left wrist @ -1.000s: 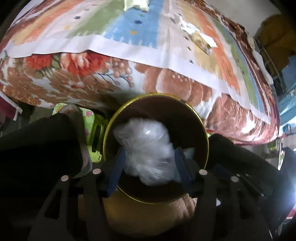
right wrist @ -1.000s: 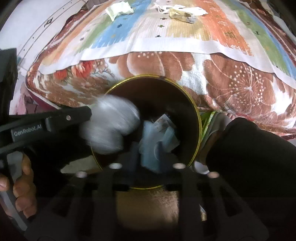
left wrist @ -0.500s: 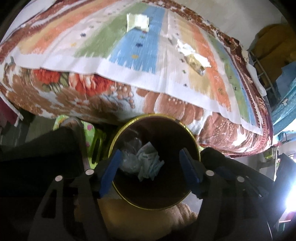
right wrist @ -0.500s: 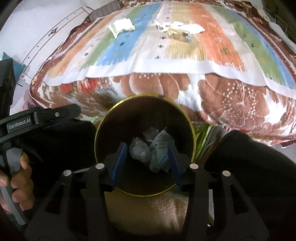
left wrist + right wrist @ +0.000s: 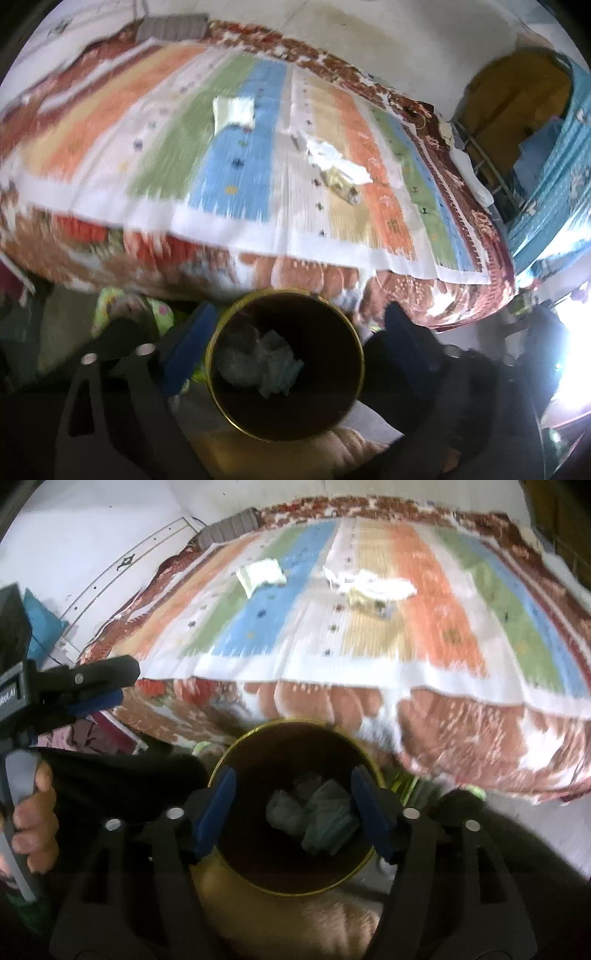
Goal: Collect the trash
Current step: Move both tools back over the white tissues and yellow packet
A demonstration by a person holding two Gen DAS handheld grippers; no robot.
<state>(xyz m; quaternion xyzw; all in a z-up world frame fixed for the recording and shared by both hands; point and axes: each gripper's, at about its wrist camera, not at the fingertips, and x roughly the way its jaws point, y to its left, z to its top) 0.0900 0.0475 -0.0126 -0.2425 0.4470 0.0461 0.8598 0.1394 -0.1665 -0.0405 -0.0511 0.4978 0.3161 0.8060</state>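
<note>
Pale walls behind a bed (image 5: 55,269) draped in a floral, rust-and-white blanket, topped with a woven striped spread (image 5: 236,173) in orange, green, blue and cream bands; blurred throughout. Turquoise cloth (image 5: 546,206) hanging at far right of the left wrist view.

On the spread, from left: one flat, squarish pale packet (image 5: 233,112) on the green and blue bands, also seen in the right wrist view (image 5: 261,574); then one crumpled heap of white paper and yellowish wrapper (image 5: 338,170), again at (image 5: 371,587), well apart from the packet. Cannot tell how many scraps make up that heap.

Below the bed's edge, one round dark bin (image 5: 332,421) with a thin gold rim, seen too at (image 5: 347,880). Inside it, crinkled clear plastic beside crumpled pale blue-white paper trash (image 5: 258,363), again at (image 5: 314,821).

Left gripper (image 5: 295,343) spread wide, blue-padded fingers (image 5: 188,347) on either side of the bin's mouth, nothing between them. Right gripper (image 5: 297,814) likewise spread and empty above the bin, its blue pads (image 5: 216,812) framing the trash. One bare hand (image 5: 35,823) on the left gripper's handle at the far left of the right wrist view.
</note>
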